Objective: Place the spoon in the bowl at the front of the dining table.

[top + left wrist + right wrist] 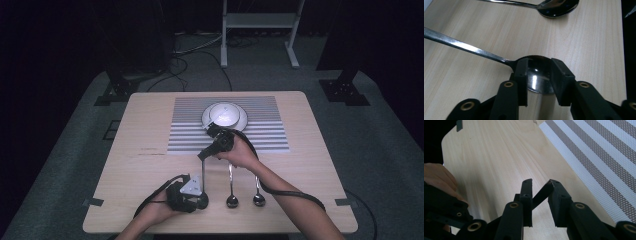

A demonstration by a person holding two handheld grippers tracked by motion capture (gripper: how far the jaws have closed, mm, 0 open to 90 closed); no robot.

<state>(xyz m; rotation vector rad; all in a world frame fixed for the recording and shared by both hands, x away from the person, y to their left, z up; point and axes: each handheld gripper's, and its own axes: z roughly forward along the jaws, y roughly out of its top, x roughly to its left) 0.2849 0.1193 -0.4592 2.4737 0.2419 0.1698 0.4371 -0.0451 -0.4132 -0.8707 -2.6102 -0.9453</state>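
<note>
The wooden table (pixel 150 130) carries a striped mat (pixel 260 135) with a white plate (pixel 242 120), and three spoons near its front edge. The right gripper (pixel 205 152) pinches the left spoon's handle tip (pixel 543 192); the left gripper (pixel 539 75) stands parted astride its bowl (pixel 537 82). That thin, slick handle could slip or swing.

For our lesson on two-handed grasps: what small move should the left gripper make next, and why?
Probably close the left gripper on the spoon: its open fingers straddle the spoon's bowl, while the right gripper pinches the handle tip.
</note>
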